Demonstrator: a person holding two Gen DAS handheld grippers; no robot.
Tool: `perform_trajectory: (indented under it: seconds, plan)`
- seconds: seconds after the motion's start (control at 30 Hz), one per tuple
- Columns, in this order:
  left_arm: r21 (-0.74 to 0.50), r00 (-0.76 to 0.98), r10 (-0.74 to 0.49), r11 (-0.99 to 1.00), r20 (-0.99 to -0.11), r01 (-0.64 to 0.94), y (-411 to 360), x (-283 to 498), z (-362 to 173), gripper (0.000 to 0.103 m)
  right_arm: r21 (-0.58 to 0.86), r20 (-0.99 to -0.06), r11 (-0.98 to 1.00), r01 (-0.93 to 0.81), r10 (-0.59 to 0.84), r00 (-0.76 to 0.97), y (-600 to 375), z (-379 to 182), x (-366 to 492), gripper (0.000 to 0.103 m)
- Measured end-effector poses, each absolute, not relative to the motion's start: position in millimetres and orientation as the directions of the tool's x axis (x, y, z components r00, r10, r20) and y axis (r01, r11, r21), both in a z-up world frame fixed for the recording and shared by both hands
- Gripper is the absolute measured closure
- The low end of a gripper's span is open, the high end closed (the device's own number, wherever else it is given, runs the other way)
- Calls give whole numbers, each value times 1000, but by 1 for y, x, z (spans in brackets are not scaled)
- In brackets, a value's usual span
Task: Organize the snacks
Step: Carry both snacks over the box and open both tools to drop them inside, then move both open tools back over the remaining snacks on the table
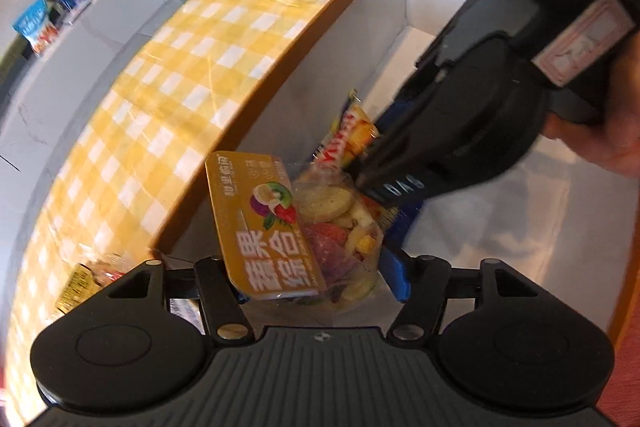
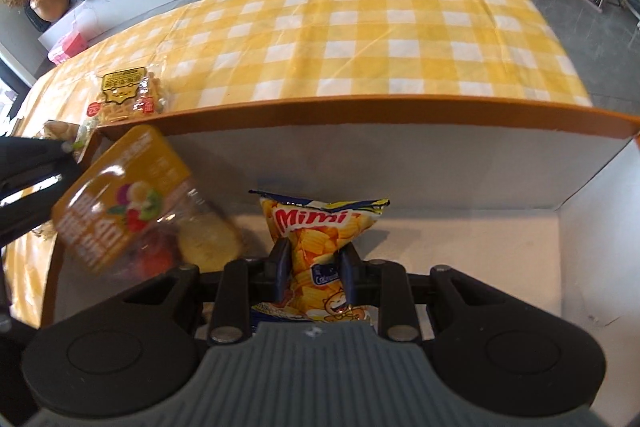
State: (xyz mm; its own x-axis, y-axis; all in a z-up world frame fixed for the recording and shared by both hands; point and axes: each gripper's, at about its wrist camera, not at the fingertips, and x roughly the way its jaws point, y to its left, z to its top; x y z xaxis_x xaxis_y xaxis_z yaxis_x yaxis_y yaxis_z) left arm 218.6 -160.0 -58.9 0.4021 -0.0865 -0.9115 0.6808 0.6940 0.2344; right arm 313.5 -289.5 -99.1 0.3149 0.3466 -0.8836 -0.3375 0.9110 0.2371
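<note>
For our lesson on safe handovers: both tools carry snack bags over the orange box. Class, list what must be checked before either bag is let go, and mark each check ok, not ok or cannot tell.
1. Right tool grips the Mimi chip bag firmly: ok, fingers pinch its middle.
2. Left tool holds the dried fruit bag: ok, though its fingers look wide apart.
3. Both bags are above the orange box, inside its walls: ok.
4. White box floor has bare room beneath: ok.
5. The two bags keep apart: cannot tell, they overlap in the left view.
6. All snacks are gathered: not ok, a waffle pack lies on the checked tablecloth.
</note>
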Motion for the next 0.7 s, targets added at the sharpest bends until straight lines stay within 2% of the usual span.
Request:
perform_trajectory:
  seconds: [0.2, 0.27, 0.33, 0.4, 0.47, 0.57, 0.7]
  plan:
    - [285, 447, -71, 679, -892, 677, -162, 214, -59, 20, 252, -878, 911, -326, 357, 319, -287, -99, 311, 78]
    - [289, 458, -75, 683, -886, 671, -160, 214, -56, 13, 259, -879, 913, -316, 359, 315, -286, -100, 312, 76]
    - [285, 460, -82, 684, -884, 671, -159, 212, -52, 13, 258, -879, 913, -317, 358, 316, -287, -99, 311, 75]
    - [273, 455, -95, 685, -886, 676, -158, 211, -46, 13, 248, -880, 915, -319, 351, 319, -287, -96, 309, 63]
    - [267, 457, -109, 684, -883, 679, -157, 209, -41, 13, 227, -883, 921, -318, 332, 332, -288, -93, 307, 61]
    - [255, 471, -134, 698, -872, 669, -155, 204, -34, 13, 189, -890, 932, -308, 296, 348, -288, -88, 304, 52]
    - [234, 498, -181, 715, -848, 658, -150, 194, -22, 13, 166, -886, 937, -306, 278, 371, -290, -77, 295, 50]
